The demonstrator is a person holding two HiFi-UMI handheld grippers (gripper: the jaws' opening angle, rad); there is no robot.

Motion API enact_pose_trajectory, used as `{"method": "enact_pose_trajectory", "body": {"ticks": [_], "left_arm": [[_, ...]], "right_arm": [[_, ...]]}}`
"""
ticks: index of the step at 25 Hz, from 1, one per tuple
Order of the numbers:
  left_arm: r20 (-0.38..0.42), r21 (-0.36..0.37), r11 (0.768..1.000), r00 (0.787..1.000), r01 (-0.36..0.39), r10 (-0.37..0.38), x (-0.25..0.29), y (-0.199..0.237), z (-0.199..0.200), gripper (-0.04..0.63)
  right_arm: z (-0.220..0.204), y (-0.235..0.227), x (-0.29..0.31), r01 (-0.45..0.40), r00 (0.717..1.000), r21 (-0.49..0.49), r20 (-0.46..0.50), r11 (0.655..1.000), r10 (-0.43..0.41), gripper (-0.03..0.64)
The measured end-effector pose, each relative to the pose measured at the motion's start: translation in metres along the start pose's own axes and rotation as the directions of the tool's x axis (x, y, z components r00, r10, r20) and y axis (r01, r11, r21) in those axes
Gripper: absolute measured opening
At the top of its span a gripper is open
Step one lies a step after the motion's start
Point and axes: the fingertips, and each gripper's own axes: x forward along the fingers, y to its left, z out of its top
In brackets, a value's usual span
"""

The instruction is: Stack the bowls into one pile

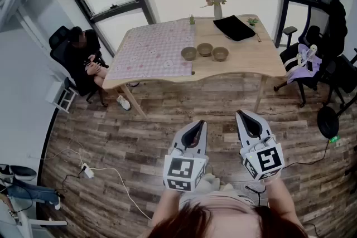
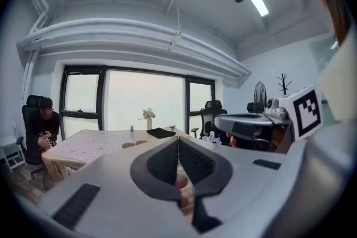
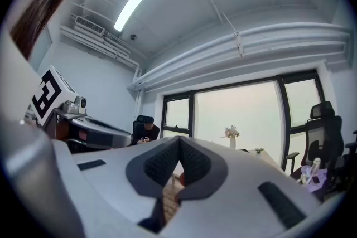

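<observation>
Jaws together, left gripper (image 1: 196, 125), right gripper (image 1: 245, 115), wooden table (image 1: 245, 56), plank floor (image 1: 134, 139)

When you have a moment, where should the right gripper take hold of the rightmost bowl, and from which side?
Probably its rim: the rightmost bowl sits upright, mouth open, so one jaw goes inside the wall, one outside. Come from above on its right side, away from the middle bowl close beside it.
</observation>
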Motion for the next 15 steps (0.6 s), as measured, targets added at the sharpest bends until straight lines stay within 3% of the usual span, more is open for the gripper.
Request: {"method": "enact_pose_trajectory", "body": {"ticks": [5, 15], "left_arm": [[-0.014, -0.001, 1.000, 1.000, -0.004, 0.004, 0.010, 0.028, 0.000, 0.011], [-0.008, 0.006, 1.000, 1.000, 0.006, -0.006, 0.042, 0.078, 0.003, 0.011]], "right_arm": [[0.004, 0.008, 0.025, -0.025, 0.999, 0.017, 0.021, 1.000, 0.024, -0.002], [-0.005, -0.010, 0.087, 0.039, 0.999, 0.010, -0.026, 0.999, -0.039, -0.002]]}}
